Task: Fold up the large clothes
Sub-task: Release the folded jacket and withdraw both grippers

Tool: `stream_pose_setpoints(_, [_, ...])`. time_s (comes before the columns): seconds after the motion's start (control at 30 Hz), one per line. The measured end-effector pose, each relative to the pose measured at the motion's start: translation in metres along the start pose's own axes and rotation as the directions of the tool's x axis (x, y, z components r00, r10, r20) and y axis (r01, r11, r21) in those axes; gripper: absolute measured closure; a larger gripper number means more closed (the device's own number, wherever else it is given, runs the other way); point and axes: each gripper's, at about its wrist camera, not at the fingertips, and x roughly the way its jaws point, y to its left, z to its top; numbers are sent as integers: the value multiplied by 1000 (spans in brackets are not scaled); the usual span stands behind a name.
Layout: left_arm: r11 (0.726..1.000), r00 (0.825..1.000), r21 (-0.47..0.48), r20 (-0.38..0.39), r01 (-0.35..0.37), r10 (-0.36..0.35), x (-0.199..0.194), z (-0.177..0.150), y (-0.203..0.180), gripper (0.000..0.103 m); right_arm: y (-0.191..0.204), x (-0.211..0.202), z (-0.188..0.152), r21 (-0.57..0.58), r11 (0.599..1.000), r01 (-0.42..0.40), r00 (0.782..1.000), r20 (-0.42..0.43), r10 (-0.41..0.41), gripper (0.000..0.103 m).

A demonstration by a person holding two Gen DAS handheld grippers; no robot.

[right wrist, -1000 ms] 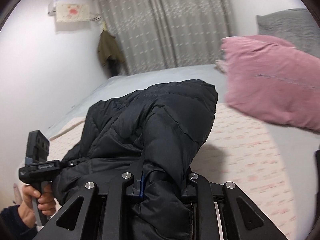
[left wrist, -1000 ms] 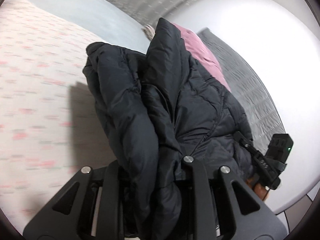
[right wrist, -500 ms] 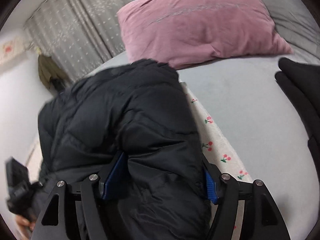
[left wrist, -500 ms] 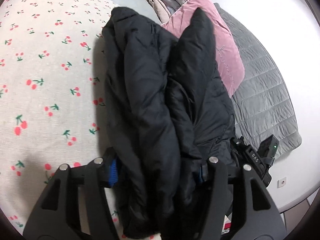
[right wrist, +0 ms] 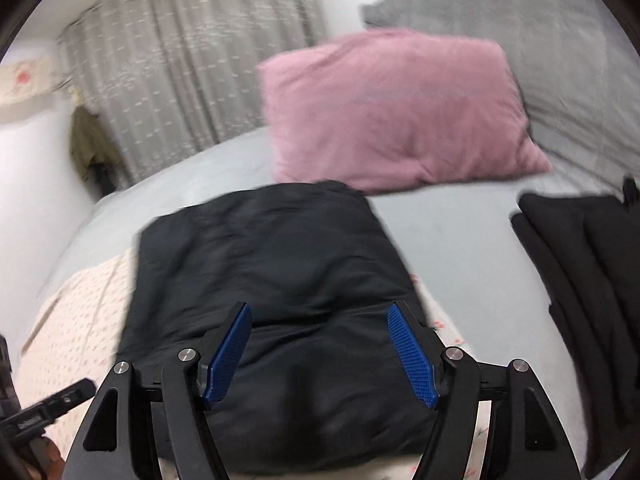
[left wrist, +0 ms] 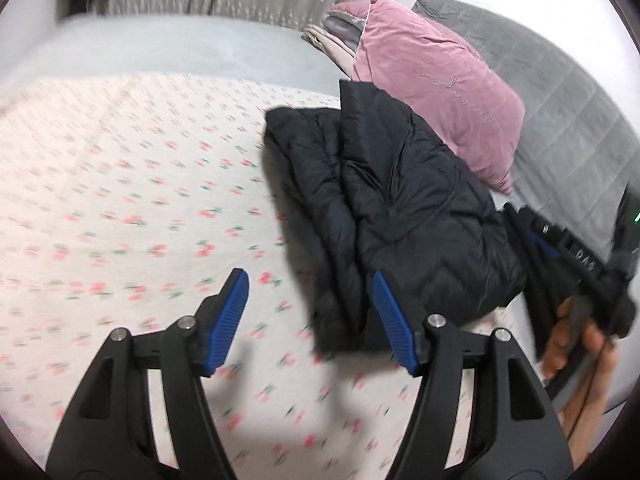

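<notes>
Both grippers are released, left gripper [left wrist: 308,322] opening over bare sheet, right gripper [right wrist: 320,354] spread above the folded black puffer jacket [right wrist: 268,272] lying on the bed [left wrist: 120,184]: soft, slippery, probably best pinched at edges.

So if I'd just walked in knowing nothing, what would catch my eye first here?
Probably the black puffer jacket, folded into a bundle on the cherry-print sheet. Right behind it sits a pink pillow against a grey quilt. Then the blue-padded tongs: the left tongs are opening over bare sheet beside the jacket, and the right tongs are open with the jacket lying between them.
</notes>
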Motion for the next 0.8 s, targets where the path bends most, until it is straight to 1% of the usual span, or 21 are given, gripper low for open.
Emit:
stream_pose_setpoints(0.03, [999, 999, 28, 19, -43, 43, -12, -3, -3, 37, 14, -7, -2, -36, 999, 3, 1000, -2, -3, 31])
stream_pose_setpoints(0.1, [990, 993, 75, 47, -116, 113, -34, -12, -5, 35, 44, -21, -8, -123, 992, 34, 999, -1, -34, 31])
stream_pose_setpoints(0.13, [984, 988, 98, 62, -146, 140, -44, -16, -8, 33, 56, -27, -12, -148, 988, 49, 999, 2, -49, 31])
stream_pose_setpoints(0.17, [980, 985, 115, 72, -165, 158, -52, -18, -11, 28, 66, -32, -15, -165, 984, 63, 998, 6, -63, 31])
stream_pose_setpoints(0.23, [969, 978, 144, 91, -201, 190, -68, -25, -14, 25, 82, -46, -25, -162, 983, 84, 996, 17, -82, 30])
stream_pose_setpoints(0.3, [964, 976, 169, 100, -207, 192, -85, -36, -15, 25, 92, -61, -37, -125, 989, 80, 997, 19, -78, 30])
stream_pose_setpoints(0.4, [961, 977, 186, 104, -203, 187, -104, -46, -15, 24, 98, -76, -48, -49, 998, 35, 999, 16, -34, 29])
stream_pose_setpoints(0.53, [947, 968, 221, 148, -232, 203, -128, -64, -8, 22, 100, -95, -67, 68, 998, 9, 1000, 7, -9, 29])
stream_pose_setpoints(0.57, [946, 966, 223, 167, -234, 200, -133, -67, -6, 19, 101, -99, -72, 80, 997, 5, 1000, 6, -6, 29])
stream_pose_setpoints(0.6, [946, 964, 222, 178, -235, 197, -136, -70, -3, 19, 103, -104, -79, 83, 996, -12, 1000, 5, 12, 28])
stream_pose_setpoints(0.63, [947, 964, 219, 183, -233, 194, -138, -74, 1, 19, 105, -109, -86, 86, 996, -12, 1000, 4, 12, 28])
stream_pose_setpoints(0.73, [952, 966, 213, 182, -221, 183, -144, -82, 6, 19, 114, -124, -109, 73, 997, 6, 1000, -1, -6, 27])
stream_pose_setpoints(0.8, [957, 970, 216, 190, -192, 151, -152, -90, 6, 19, 123, -137, -126, 49, 998, 41, 999, -9, -40, 26])
